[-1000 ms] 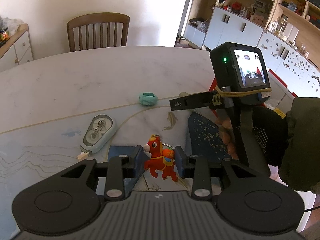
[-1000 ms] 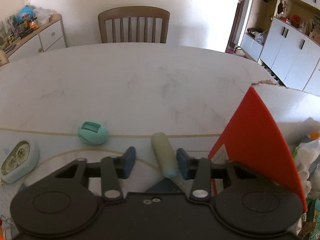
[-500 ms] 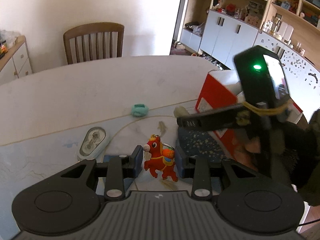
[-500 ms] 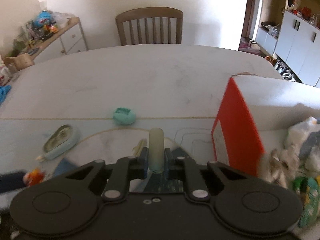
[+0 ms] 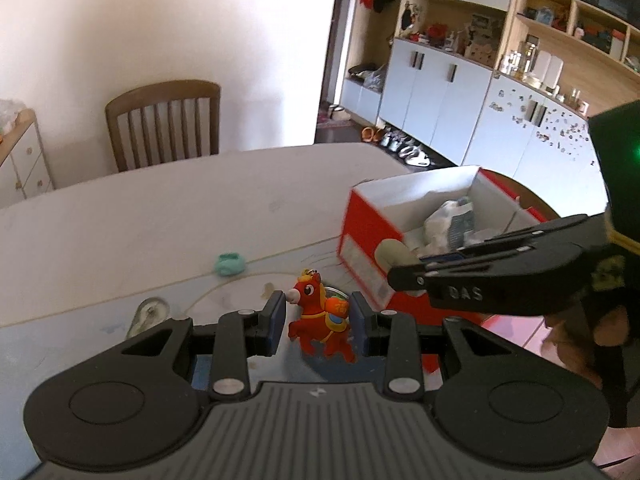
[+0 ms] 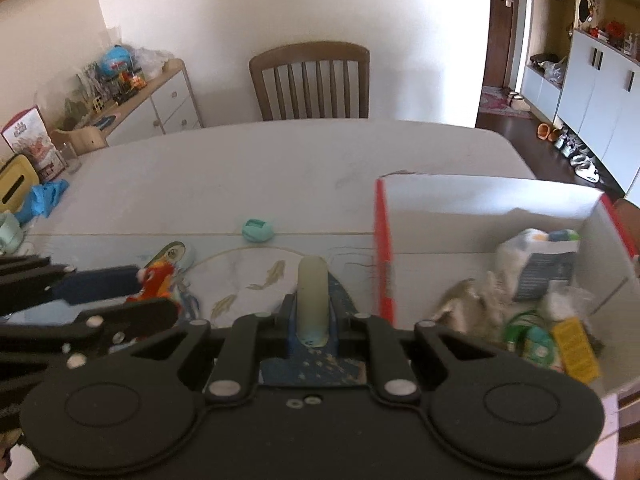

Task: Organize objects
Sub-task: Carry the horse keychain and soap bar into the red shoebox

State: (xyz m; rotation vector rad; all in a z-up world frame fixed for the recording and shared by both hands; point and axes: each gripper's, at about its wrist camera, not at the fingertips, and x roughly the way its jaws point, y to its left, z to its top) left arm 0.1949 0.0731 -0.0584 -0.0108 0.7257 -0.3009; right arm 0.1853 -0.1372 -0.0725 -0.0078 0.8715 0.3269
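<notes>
My left gripper [image 5: 318, 320] is shut on a red horse keychain [image 5: 318, 320] and holds it above the table; it also shows in the right wrist view [image 6: 154, 280]. My right gripper [image 6: 313, 316] is shut on a pale green tube [image 6: 313, 300], lifted over the mat; the tube's tip shows in the left wrist view [image 5: 394, 254]. A red-and-white cardboard box [image 6: 384, 248] stands at the right with several items inside; its red wall shows in the left wrist view [image 5: 360, 236].
A teal sharpener-like object [image 6: 258, 231] and a correction tape dispenser [image 5: 146, 312] lie on the table mat. A wooden chair [image 6: 310, 80] stands at the far side. Blue cloth [image 6: 44, 196] and boxes sit at the left edge.
Both grippers have risen from the table with their objects. The right gripper closed on the tube a second ago and moved right toward the box. The box interior has come into view.
</notes>
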